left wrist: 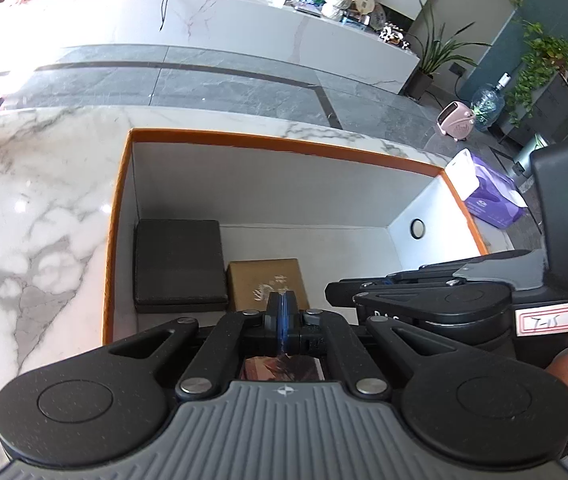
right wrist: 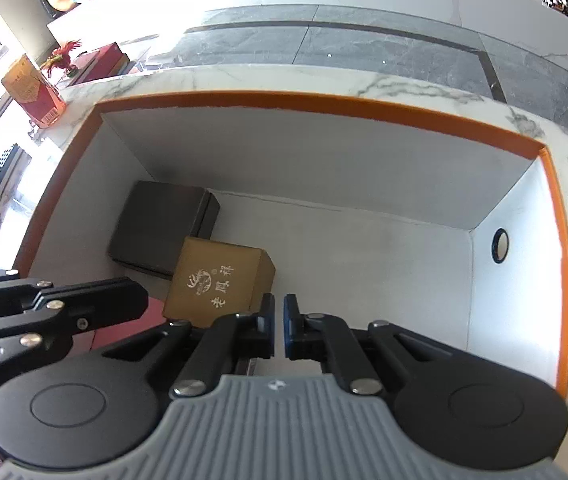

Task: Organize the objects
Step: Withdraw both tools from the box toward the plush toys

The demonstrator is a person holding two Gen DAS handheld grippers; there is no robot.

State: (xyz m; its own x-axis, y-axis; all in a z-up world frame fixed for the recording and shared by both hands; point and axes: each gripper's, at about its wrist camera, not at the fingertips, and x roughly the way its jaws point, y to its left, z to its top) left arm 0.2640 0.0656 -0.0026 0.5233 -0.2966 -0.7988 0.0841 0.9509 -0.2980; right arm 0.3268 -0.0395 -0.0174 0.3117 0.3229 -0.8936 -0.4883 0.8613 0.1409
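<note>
Both grippers over the orange-rimmed box (right wrist: 323, 106), jaws empty.

Left gripper (left wrist: 282, 304) is fully closed on nothing; right gripper (right wrist: 278, 316) is almost closed, a thin gap showing, nothing held. Tan carton (right wrist: 220, 280) lies just ahead and left of the right fingertips, touching the black case (right wrist: 156, 224) in the far-left corner (left hand judged nearer). Carton top reads "老凤祥". White tag (left wrist: 547, 322) on the right gripper: "7-15", uncertain.

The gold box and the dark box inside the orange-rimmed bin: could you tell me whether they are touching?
Touching. In the right wrist view, the gold box has its far corner against the dark box, with no floor visible between them.
</note>
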